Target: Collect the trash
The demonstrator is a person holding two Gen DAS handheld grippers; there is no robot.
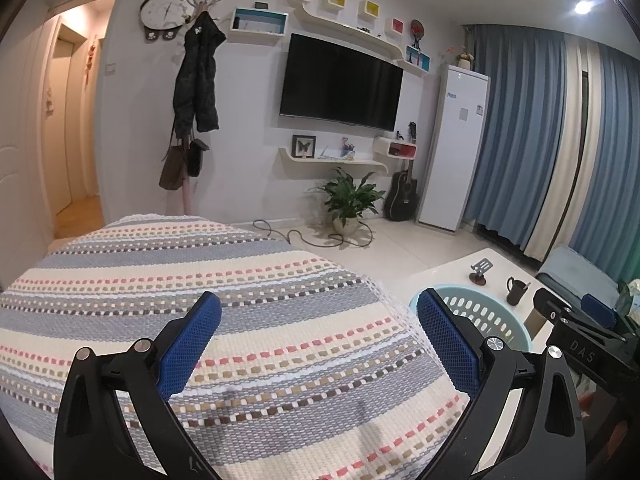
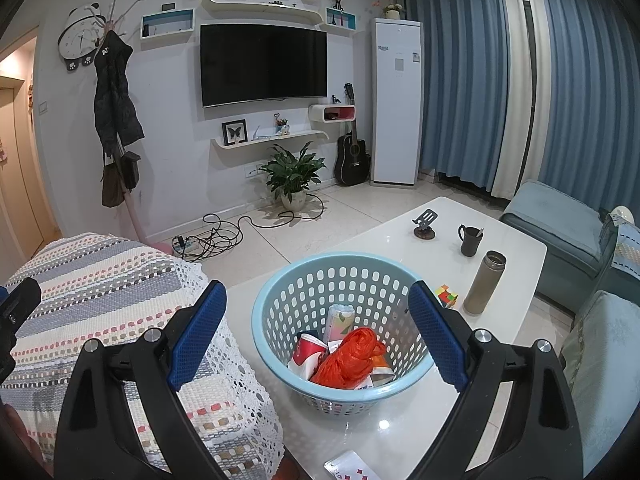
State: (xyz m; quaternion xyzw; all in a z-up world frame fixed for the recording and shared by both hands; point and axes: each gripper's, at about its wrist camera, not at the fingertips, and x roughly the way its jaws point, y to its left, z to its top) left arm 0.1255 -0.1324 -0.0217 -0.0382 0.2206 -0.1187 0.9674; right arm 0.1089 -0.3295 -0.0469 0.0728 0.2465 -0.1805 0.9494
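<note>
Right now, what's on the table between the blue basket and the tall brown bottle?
A little colourful puzzle cube sits on the white table between the blue basket and the brown bottle. The right wrist view shows it.

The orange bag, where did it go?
In the right wrist view, the orange bag lies inside the blue basket, beside a red paper cup.

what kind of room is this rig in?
Most likely a home living room: a wall-mounted TV faces a white coffee table, with a striped throw-covered sofa arm beside it. The blue basket on the table holds the collected trash.
</note>
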